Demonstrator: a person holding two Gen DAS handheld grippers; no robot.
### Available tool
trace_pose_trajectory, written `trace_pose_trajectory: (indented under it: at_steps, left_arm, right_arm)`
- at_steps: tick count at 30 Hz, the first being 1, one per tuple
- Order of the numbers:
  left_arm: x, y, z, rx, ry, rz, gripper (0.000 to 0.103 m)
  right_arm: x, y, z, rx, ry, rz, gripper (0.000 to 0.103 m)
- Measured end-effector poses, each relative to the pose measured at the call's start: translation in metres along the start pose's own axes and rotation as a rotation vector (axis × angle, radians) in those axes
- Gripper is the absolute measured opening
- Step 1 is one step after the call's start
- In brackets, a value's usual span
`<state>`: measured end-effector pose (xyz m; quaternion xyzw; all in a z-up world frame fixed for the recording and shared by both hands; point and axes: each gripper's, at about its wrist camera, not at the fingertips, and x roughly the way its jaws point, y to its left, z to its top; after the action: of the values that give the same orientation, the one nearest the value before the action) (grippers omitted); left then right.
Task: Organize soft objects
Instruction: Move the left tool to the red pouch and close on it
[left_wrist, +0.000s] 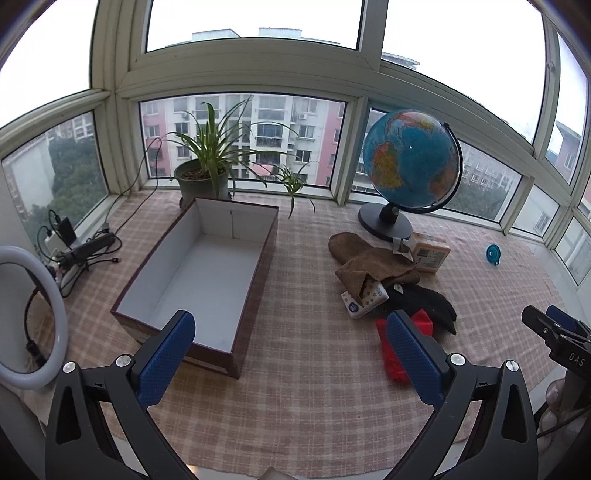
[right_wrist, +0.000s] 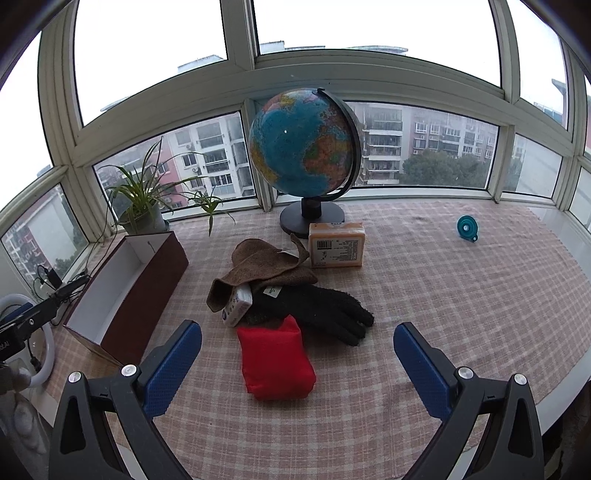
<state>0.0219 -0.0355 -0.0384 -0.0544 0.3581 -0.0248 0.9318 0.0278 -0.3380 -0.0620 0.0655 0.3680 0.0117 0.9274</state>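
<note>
Right wrist view: my right gripper (right_wrist: 297, 354) gapes wide above the red pouch (right_wrist: 275, 358); my left gripper (left_wrist: 290, 350), equally wide, overlooks the box (left_wrist: 207, 258).

Tissue pack (right_wrist: 236, 306) half under brown cloth (right_wrist: 258, 273); red pouch (left_wrist: 402, 343) partly behind left tongs (left_wrist: 290, 354).

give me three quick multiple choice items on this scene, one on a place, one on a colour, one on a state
1. Where does the orange soap box lie?
A. in the open box
B. by the globe's base
C. under the plant

2. What colour is the soft pouch nearest the right gripper?
A. red
B. green
C. white

3. What is inside the open box?
A. gloves
B. the globe
C. nothing

Key: 1 B, it sits against the globe stand; 2 A, plainly red; 3 C, only its bare white floor shows.
</note>
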Motion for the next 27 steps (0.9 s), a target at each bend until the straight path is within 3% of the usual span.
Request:
trace_pose_trajectory:
  at_steps: [5, 12, 17, 27]
  left_arm:
    - [0.014, -0.013, -0.007, 0.001, 0.036, -0.025, 0.103]
    - [0.043, -0.031, -0.022, -0.008, 0.121, -0.092, 0.103]
    - [0.062, -0.046, -0.035, -0.022, 0.183, -0.159, 0.103]
    - [0.086, -0.076, -0.055, 0.018, 0.215, -0.184, 0.103]
  right_arm:
    - [0.01, -0.025, -0.007, 0.03, 0.008, 0.042, 0.103]
    - [0.036, -0.052, -0.013, 0.069, 0.088, 0.171, 0.103]
    - [0.057, -0.065, -0.015, 0.084, 0.152, 0.211, 0.103]
    - [0.088, -0.101, -0.014, 0.128, 0.195, 0.242, 0.103]
